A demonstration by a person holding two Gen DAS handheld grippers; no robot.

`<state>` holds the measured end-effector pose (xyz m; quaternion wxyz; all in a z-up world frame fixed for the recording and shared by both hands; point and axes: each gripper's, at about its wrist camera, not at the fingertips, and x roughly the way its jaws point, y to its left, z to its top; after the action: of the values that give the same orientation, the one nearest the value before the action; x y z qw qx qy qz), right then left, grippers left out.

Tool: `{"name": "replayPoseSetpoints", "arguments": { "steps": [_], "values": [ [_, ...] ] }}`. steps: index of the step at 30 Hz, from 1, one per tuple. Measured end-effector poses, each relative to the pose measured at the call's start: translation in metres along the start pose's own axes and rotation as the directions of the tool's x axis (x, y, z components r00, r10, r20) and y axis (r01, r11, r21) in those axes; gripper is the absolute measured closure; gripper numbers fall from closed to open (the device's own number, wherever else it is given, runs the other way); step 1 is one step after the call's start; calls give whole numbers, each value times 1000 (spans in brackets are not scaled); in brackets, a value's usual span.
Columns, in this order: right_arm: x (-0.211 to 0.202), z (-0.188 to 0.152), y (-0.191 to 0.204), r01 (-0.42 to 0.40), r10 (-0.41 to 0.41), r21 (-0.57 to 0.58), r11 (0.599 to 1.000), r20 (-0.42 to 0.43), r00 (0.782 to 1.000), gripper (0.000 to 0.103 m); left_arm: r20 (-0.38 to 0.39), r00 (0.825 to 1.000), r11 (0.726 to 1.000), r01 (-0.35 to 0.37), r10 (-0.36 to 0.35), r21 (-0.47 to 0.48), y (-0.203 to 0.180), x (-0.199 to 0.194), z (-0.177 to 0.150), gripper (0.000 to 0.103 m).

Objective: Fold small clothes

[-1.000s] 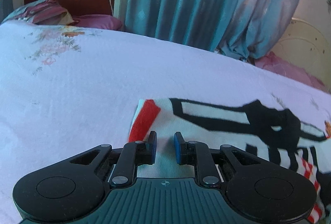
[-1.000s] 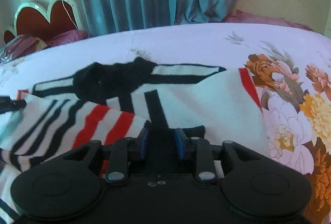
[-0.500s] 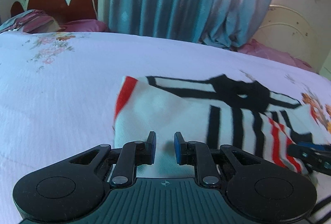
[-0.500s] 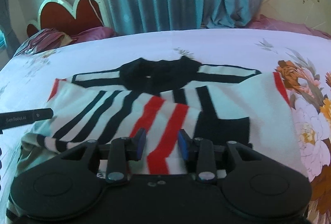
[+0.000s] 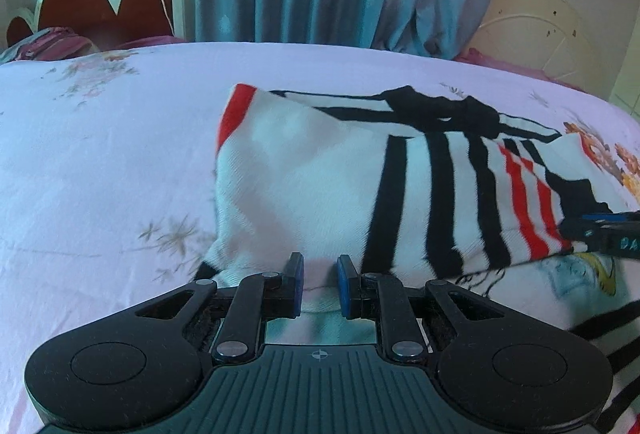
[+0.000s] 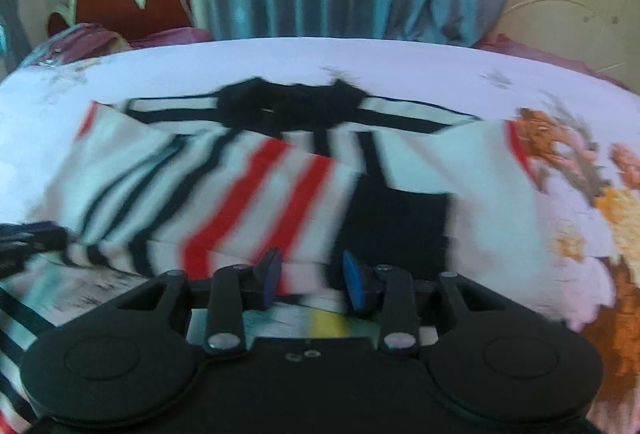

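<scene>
Knit striped sweater (image 5: pixel 320 193) hem pinched in left fingers (image 5: pixel 294 284) and right fingers (image 6: pixel 353 284), over floral bedsheet (image 5: pixel 100 153).

"DA" on right hand-held gripper (image 5: pixel 600 230)

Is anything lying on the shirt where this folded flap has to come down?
Nothing visible does. Both grippers, left gripper and right gripper, hold the striped shirt's flap; the garment ahead and the bedsheet around it carry no other item.
</scene>
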<state>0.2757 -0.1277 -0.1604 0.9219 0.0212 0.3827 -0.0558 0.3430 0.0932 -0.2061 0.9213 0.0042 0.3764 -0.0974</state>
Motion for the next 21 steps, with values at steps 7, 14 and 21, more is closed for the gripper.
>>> {"name": "replayPoseSetpoints", "arguments": {
  "steps": [7, 14, 21],
  "values": [
    [-6, 2, -10, 20, -20, 6, 1000, -15, 1000, 68, 6, 1000, 1000, -29, 29, 2, -10, -9, 5, 85],
    [-35, -12, 2, -87, 87, 32, 996, -7, 996, 67, 8, 999, 999, 46, -46, 13, -34, -42, -6, 85],
    [-44, -35, 28, -156, 154, -21, 988, -60, 986, 67, -59, 995, 991, 80, -74, 105, -74, -44, -30, 85]
  ]
}}
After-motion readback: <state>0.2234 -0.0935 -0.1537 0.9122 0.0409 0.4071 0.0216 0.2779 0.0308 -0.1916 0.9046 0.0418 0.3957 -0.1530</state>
